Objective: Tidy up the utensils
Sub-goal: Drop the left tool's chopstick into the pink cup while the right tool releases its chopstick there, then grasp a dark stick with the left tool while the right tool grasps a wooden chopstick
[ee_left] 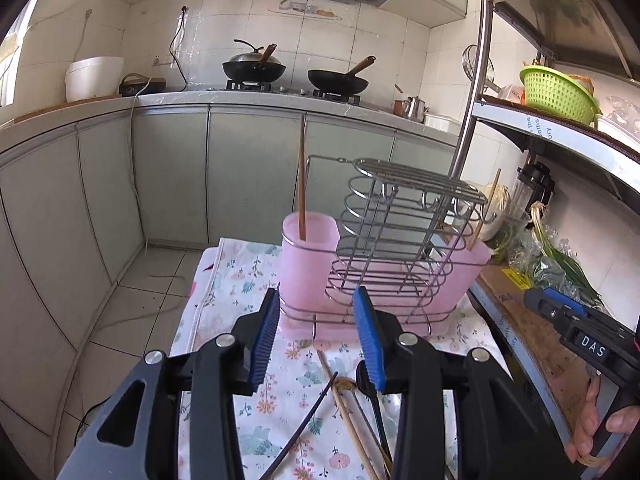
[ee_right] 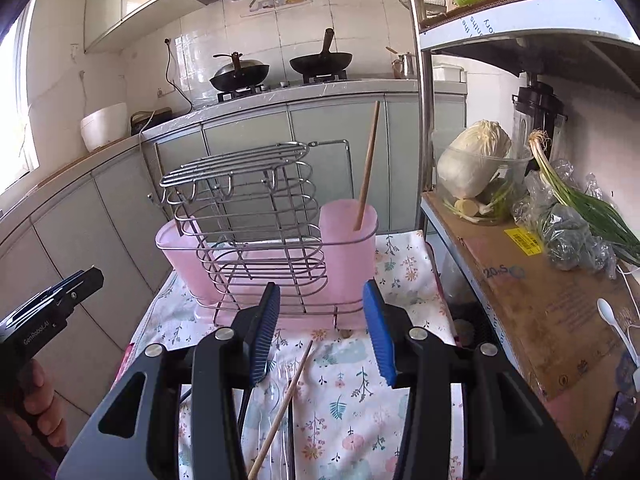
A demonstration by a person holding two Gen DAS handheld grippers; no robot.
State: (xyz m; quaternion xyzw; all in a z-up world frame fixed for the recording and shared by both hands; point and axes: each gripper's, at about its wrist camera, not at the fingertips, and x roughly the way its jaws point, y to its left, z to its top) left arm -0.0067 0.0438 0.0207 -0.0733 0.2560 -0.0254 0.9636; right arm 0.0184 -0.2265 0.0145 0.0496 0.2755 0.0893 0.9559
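In the left wrist view the left gripper fills the lower centre of the frame, its blue pads wide apart with nothing between them. Below it, at the bottom centre, loose chopsticks and a dark spoon lie on the flowered cloth that covers the desk. Just above the gripper stands the pink utensil holder inside a wire rack; one wooden chopstick stands upright in the cup at its left end. In the right wrist view the right gripper is also spread apart and holds nothing. A single chopstick lies on the cloth below it at the bottom centre. At the right of this frame a shelf carries a cabbage and green onions.
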